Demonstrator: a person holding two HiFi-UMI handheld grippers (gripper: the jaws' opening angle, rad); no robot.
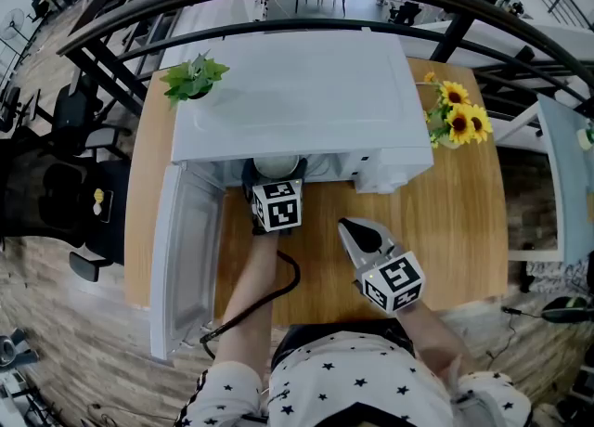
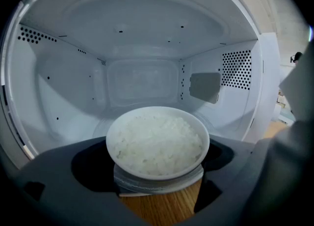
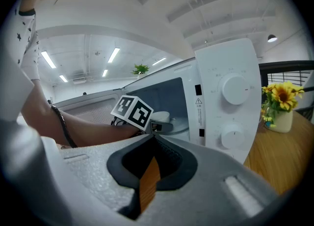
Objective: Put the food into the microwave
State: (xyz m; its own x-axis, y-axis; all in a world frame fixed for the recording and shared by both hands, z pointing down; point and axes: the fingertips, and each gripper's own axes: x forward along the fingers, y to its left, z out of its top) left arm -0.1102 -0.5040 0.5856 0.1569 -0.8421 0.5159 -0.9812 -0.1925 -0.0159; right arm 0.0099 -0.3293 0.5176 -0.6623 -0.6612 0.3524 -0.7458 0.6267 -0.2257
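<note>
A white bowl of rice sits between the jaws of my left gripper, which is shut on it. The bowl is at the mouth of the open white microwave, its front still over the wooden table. The empty cavity lies straight ahead. From the head view, my left gripper reaches into the opening, with the bowl partly under the microwave's top. My right gripper is shut and empty over the table in front of the control panel; its jaws meet.
The microwave door hangs open at the left, over the table edge. Two knobs are on the panel at the right. A sunflower vase stands right of the microwave, and a small green plant at its back left.
</note>
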